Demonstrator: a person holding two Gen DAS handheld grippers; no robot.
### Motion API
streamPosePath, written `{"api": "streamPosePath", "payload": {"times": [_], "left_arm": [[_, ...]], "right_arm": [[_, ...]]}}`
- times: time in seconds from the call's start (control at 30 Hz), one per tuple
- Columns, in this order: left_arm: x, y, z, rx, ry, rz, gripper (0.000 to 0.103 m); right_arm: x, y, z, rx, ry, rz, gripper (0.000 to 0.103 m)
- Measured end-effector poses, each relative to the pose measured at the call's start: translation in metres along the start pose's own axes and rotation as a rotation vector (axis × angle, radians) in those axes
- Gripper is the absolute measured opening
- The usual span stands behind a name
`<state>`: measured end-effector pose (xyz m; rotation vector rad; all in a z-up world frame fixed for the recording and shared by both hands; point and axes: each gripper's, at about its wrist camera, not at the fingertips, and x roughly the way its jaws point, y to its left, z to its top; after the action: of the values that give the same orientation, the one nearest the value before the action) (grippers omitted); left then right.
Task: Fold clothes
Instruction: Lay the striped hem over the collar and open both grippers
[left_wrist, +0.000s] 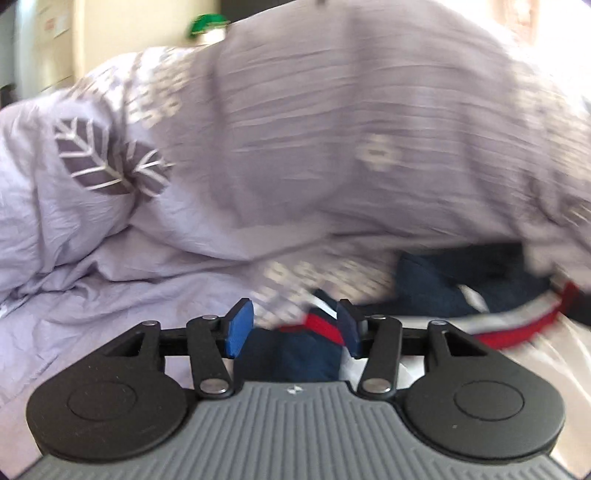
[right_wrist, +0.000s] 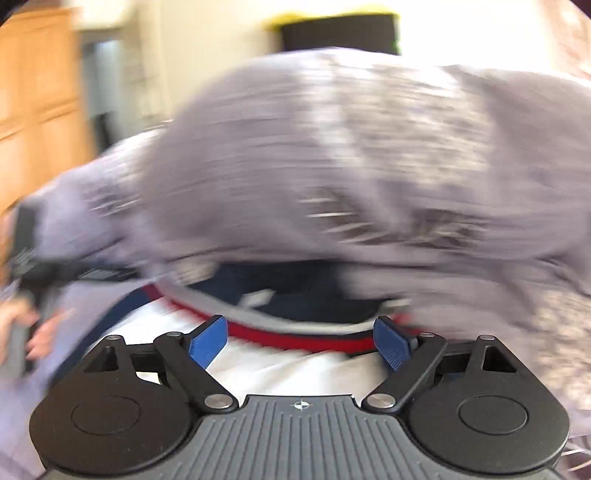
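Lilac bedding (left_wrist: 74, 229) with a dark leaf print covers the bed and rises in a blurred mound across both wrist views. Behind it in the left wrist view stand pale cupboard fronts and a green-capped object (left_wrist: 207, 24), too blurred to name. No writing can be read anywhere; only a small emblem shows on each gripper's grey ribbed body, and its brand cannot be made out.

Low in the left wrist view, the left gripper (left_wrist: 291, 328) has its blue pads apart, with the garment (left_wrist: 306, 354) lying between them: navy cloth with a red and white band. Whether the pads touch it cannot be told. The band runs on to the right, under the edge of the mound.

From the right wrist view, a wooden cupboard (right_wrist: 37, 81) stands at far left, and a hand (right_wrist: 33, 332) on a dark handle shows at the left edge. The right gripper (right_wrist: 301, 341) is spread wide over the garment's white part, the red band (right_wrist: 295, 338) crossing just beyond its pads, nothing clamped. A black box with a yellow top (right_wrist: 340, 29) sits behind the mound.
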<state>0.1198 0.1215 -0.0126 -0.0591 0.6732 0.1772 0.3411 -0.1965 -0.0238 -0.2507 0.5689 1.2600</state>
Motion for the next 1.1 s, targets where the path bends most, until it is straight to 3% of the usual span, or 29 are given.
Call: {"api": "streamPosePath", "payload": {"times": [0.07,0.17,0.23,0.3,0.4,0.47,0.7,0.77,0.83,0.97,1.0,1.03,1.1], "left_arm": [[-0.025,-0.021,-0.014,0.074,0.0,-0.096,0.076],[-0.045,-0.051,-0.04,0.207,0.036,-0.199,0.085],[-0.038,-0.067,-0.058,0.283,0.081,-0.149,0.086],[-0.023,-0.066,-0.069,0.29,0.111,-0.078,0.086],[-0.011,-0.049,-0.069,0.264,0.11,-0.008,0.092],[-0.008,-0.037,-0.064,0.282,0.1,0.046,0.101],[-0.006,0.015,-0.05,0.25,0.116,0.252,0.099],[-0.016,0.017,-0.042,0.259,0.078,0.265,0.092],[-0.027,0.015,-0.034,0.275,0.031,0.268,0.092],[-0.043,-0.013,-0.019,0.275,-0.036,0.089,0.093],[-0.043,-0.023,-0.017,0.272,-0.036,0.042,0.094],[-0.039,-0.033,-0.017,0.269,-0.033,0.012,0.094],[-0.027,-0.054,-0.021,0.271,-0.017,-0.015,0.094]], "right_arm": [[-0.003,0.03,-0.011,-0.09,0.019,0.082,0.087],[0.004,0.07,-0.03,-0.201,0.073,0.161,0.087],[0.012,0.087,-0.042,-0.253,0.115,0.138,0.086],[0.016,0.089,-0.051,-0.3,0.146,0.1,0.086],[0.016,0.057,-0.06,-0.28,0.186,0.016,0.087],[0.009,0.027,-0.066,-0.258,0.194,-0.076,0.088],[-0.014,-0.037,-0.072,-0.199,0.191,-0.345,0.087],[-0.026,-0.039,-0.063,-0.157,0.154,-0.357,0.087],[-0.031,-0.033,-0.053,-0.137,0.108,-0.316,0.087],[-0.022,-0.001,-0.037,-0.159,0.047,-0.176,0.087],[-0.013,0.009,-0.035,-0.172,0.056,-0.149,0.08],[-0.001,0.018,-0.033,-0.183,0.076,-0.134,0.056],[0.023,0.034,-0.031,-0.2,0.113,-0.111,0.032]]}}
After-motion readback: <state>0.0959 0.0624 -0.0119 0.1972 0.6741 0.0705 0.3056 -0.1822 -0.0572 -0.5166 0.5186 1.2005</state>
